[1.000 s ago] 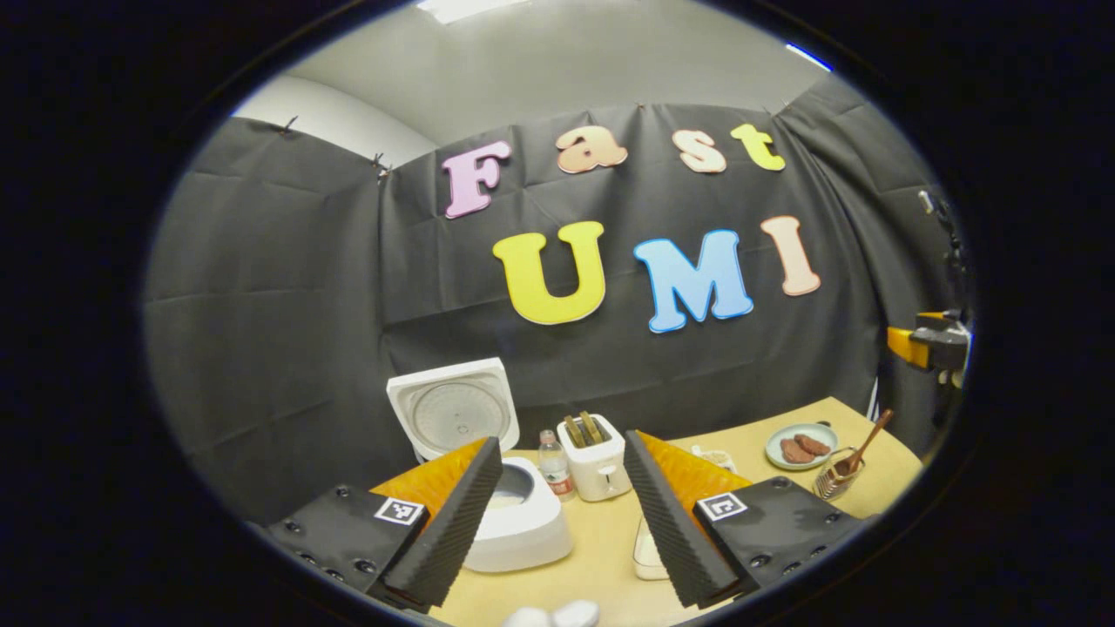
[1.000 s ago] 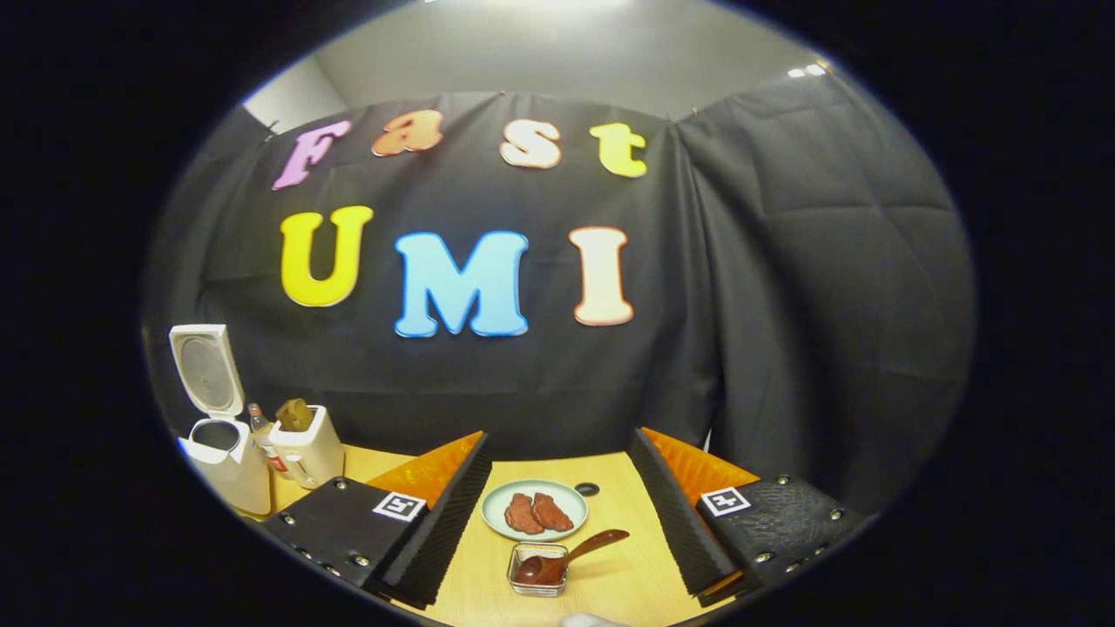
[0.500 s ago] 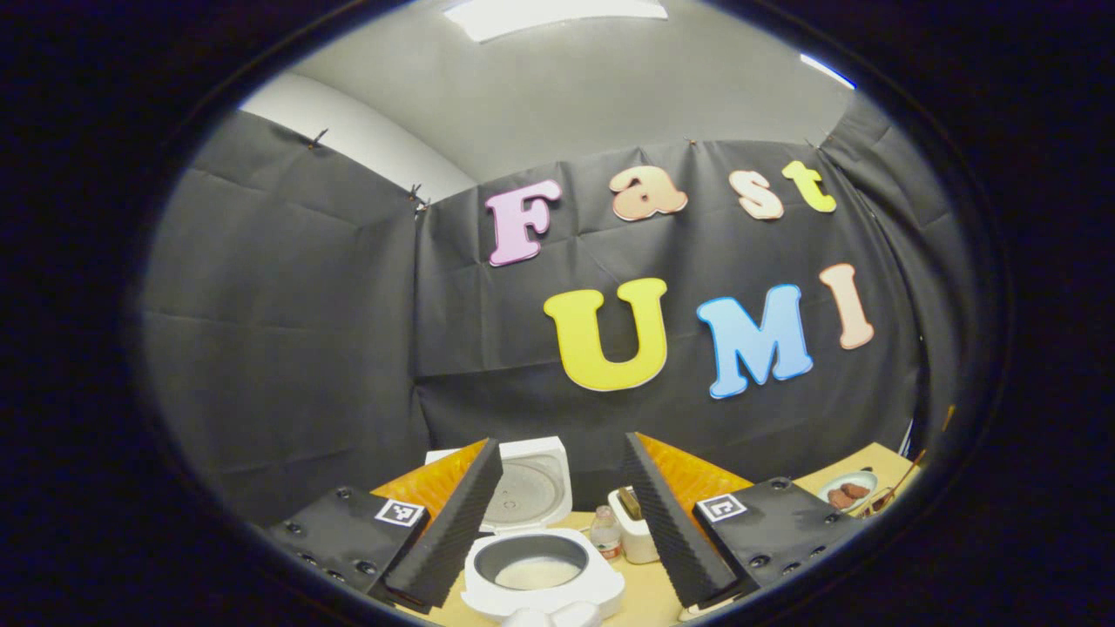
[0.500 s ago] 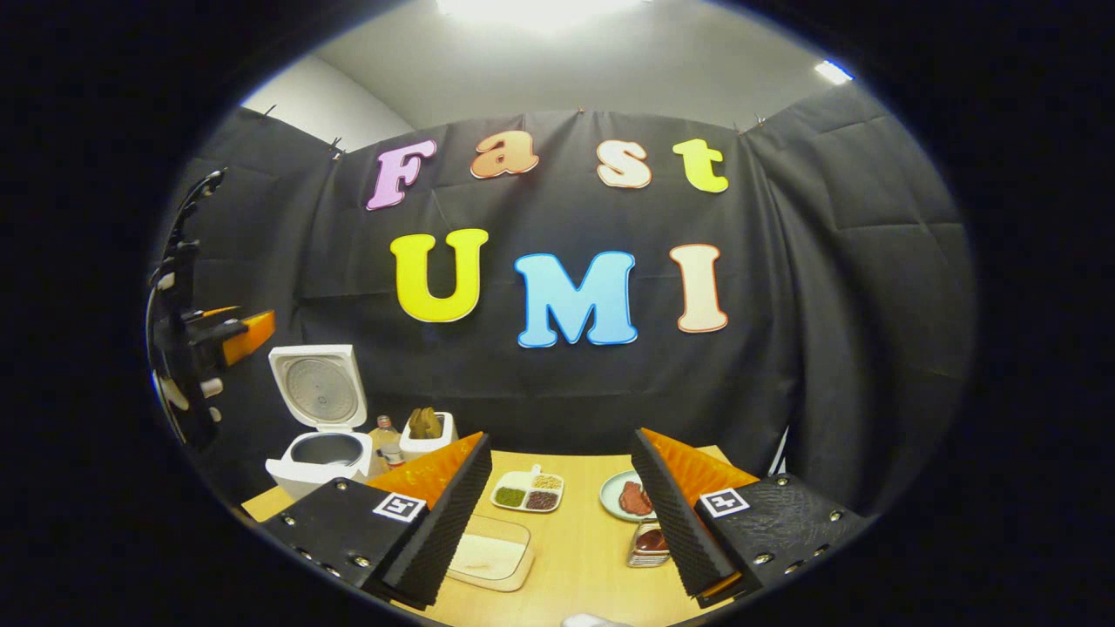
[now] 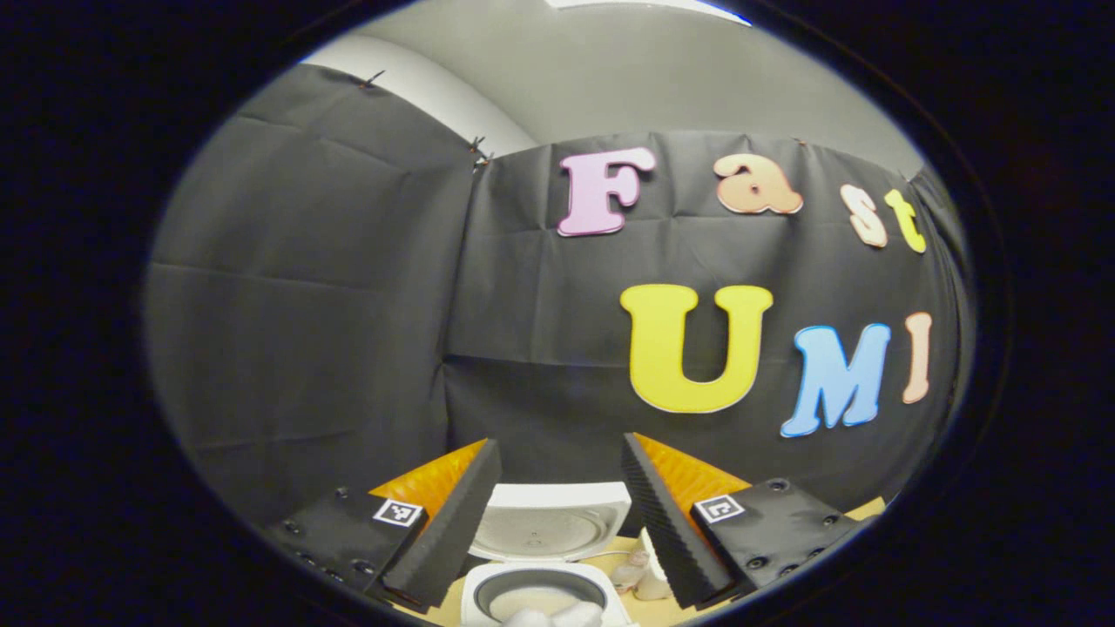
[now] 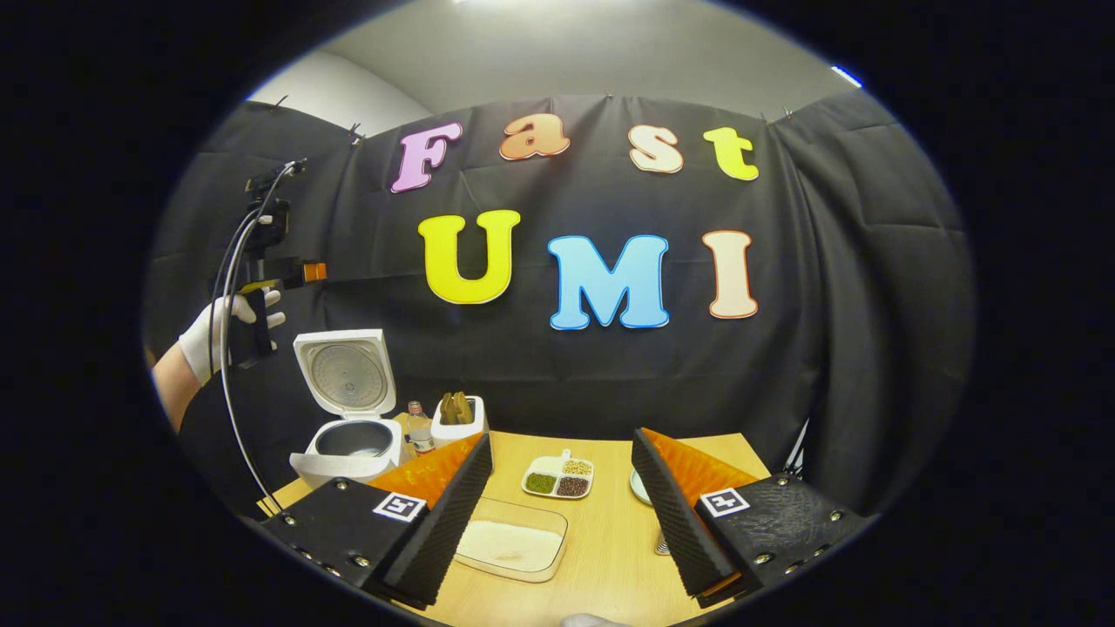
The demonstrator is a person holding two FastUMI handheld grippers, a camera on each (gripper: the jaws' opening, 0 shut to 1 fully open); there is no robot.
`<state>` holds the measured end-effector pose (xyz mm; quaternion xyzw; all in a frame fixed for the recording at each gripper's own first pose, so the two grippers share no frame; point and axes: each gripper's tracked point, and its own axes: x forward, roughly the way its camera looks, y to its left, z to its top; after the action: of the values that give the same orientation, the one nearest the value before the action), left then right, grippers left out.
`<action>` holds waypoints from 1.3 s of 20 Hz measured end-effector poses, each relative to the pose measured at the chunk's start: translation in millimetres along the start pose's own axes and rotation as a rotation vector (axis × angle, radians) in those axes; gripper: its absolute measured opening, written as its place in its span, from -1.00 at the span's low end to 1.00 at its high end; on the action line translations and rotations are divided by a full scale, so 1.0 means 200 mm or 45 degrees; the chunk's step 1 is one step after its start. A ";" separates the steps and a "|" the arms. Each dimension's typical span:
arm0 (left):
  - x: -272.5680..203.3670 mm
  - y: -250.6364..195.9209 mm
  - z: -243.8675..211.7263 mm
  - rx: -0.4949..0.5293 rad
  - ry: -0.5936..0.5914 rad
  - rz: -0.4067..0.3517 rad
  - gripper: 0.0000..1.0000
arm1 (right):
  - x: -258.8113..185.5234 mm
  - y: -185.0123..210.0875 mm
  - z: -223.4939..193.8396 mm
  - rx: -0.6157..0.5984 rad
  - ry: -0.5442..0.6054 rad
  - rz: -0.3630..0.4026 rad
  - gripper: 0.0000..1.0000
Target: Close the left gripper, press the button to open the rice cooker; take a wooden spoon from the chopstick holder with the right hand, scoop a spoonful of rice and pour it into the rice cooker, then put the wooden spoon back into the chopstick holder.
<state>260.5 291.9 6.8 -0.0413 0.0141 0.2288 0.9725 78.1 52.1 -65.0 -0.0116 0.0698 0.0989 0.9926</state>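
The white rice cooker (image 6: 348, 440) stands at the table's left end with its lid (image 6: 346, 374) raised; its pot holds some rice (image 5: 540, 599). My left gripper (image 5: 559, 442) is open and hovers above the cooker. The right gripper view shows it high over the cooker (image 6: 292, 273), held by a gloved hand (image 6: 209, 335). My right gripper (image 6: 562, 437) is open and empty above the table's middle. A clear tray of rice (image 6: 512, 544) lies just ahead of it. A sliver of the wire chopstick holder (image 6: 660, 547) peeks out beside its right finger.
On the wooden table (image 6: 610, 557) are a small bottle (image 6: 419, 428) and a white toaster (image 6: 457, 420) right of the cooker, a divided dish of beans (image 6: 557, 477), and a plate edge (image 6: 638, 488) behind the right finger.
My left gripper rose and swung left, so the cooker dropped to the bottom of its view. My right gripper turned left, away from the holder with the spoon in it. Both stayed open.
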 end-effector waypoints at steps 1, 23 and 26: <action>0.09 0.02 -0.04 0.015 0.028 0.015 0.92 | 0.02 0.01 -0.01 0.005 0.016 0.004 0.96; 0.81 0.04 -0.68 0.078 0.377 0.093 0.90 | 0.17 0.11 -0.26 0.019 0.224 0.066 0.99; 0.81 0.04 -0.69 0.068 0.401 0.094 0.92 | 0.17 0.12 -0.27 0.027 0.237 0.071 0.98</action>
<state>400.8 359.0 -139.2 -0.0504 0.1740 0.2544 0.9500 99.0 81.0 -123.3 -0.0082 0.1631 0.1242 0.9787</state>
